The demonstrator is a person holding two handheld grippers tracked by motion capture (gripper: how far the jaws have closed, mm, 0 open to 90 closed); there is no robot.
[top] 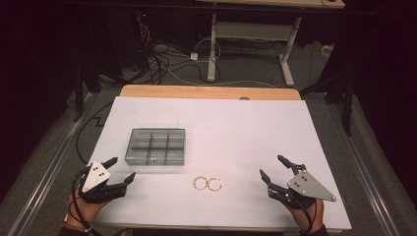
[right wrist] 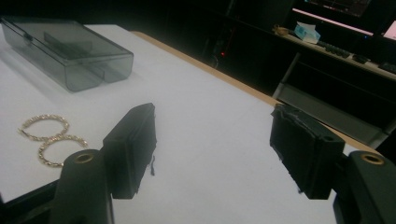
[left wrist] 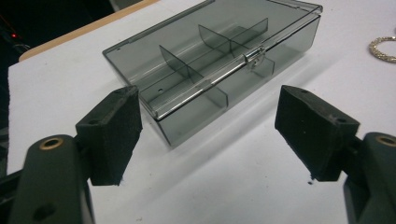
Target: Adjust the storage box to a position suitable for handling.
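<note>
Lying right of the box point(top: 157, 146), the two earrings point(top: 207, 184) sat between both grippers; left gripper point(top: 121, 170) and right gripper point(top: 273, 167) stood open, empty, roughly equally near.

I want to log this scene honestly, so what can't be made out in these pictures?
- Smoky transparent plastic compartment box: whether a small speck lies inside is too tiny to tell in the high view.
- Two gold twisted hoop earrings: one is cut off by the edge in the left gripper view.
- Their clasps: too small.
</note>
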